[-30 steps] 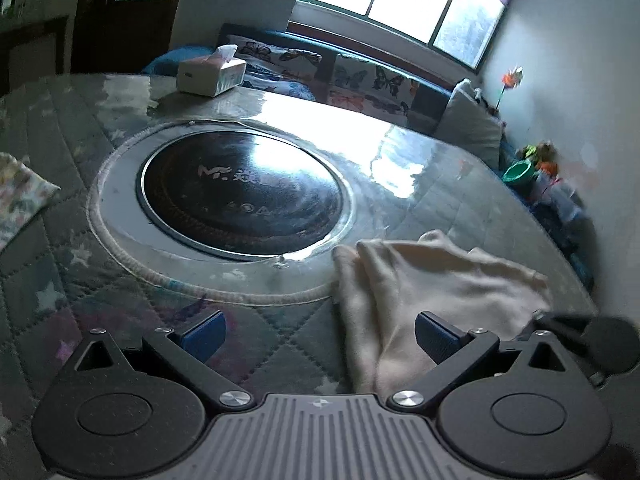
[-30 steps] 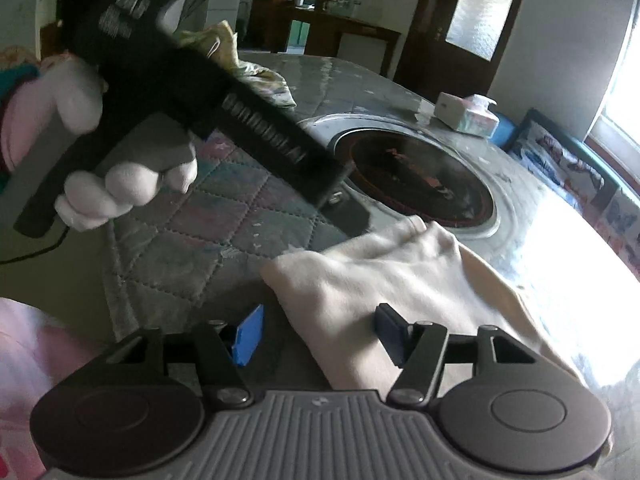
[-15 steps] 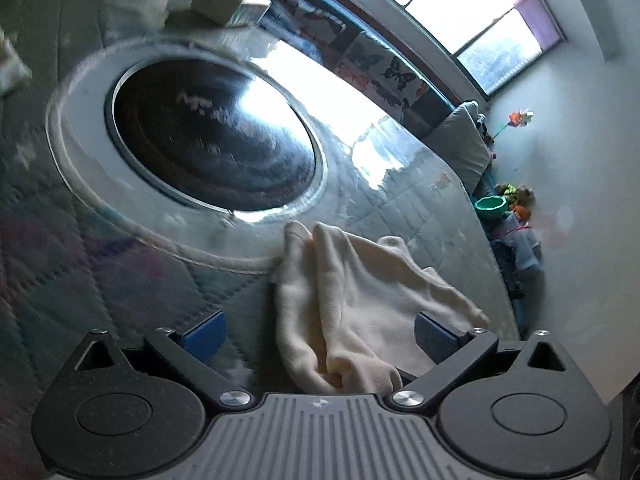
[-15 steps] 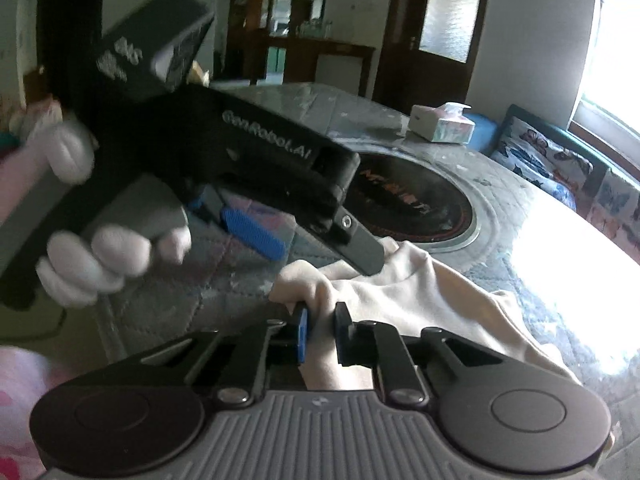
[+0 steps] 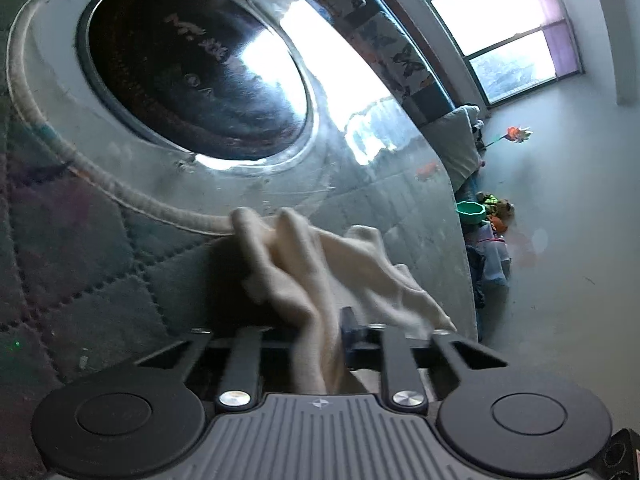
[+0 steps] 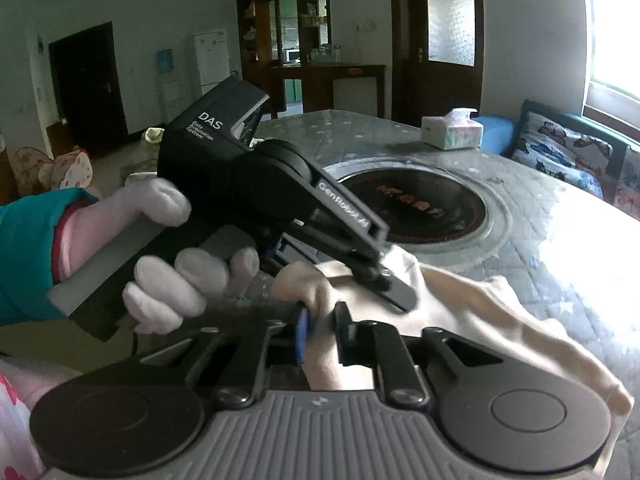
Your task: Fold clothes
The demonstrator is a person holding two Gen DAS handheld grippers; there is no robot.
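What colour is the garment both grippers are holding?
Cream garment, plain, with no pattern; clearest in the right wrist view.

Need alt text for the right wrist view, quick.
The right hand-held gripper is shut on a cream garment lying on the quilted table. The gloved left hand holds the left hand-held gripper over the same cloth.

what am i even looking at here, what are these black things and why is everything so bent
No robot here: a person holds two handheld grippers, each with a fisheye camera that bends the view. The left gripper films its own jaws shut on a cream garment. The right gripper also pinches that garment, and its view shows the white-gloved left hand holding the other tool. The cloth lies on a quilted round table with a dark inset disc and a tissue box.
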